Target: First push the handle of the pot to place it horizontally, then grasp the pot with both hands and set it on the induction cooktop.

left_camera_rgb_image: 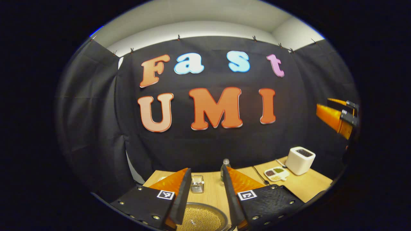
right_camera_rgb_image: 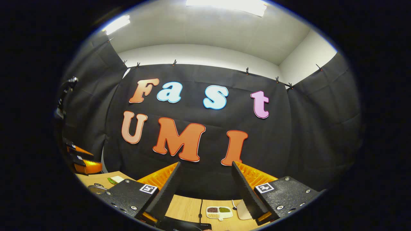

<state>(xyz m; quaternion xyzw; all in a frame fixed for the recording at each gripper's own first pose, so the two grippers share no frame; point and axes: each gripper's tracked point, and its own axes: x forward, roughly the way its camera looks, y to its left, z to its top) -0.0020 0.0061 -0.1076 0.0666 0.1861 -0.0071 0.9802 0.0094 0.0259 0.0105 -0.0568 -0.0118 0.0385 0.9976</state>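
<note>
Both grippers, left gripper [left_camera_rgb_image: 205, 189] and right gripper [right_camera_rgb_image: 205, 186], hover spread and empty; pot [left_camera_rgb_image: 200, 218] untouched, everything left.

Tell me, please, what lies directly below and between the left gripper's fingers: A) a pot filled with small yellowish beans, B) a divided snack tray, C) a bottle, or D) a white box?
A: in the left gripper view the open left gripper hangs above the pot of yellowish beans, while the divided tray and white box sit farther right.
</note>
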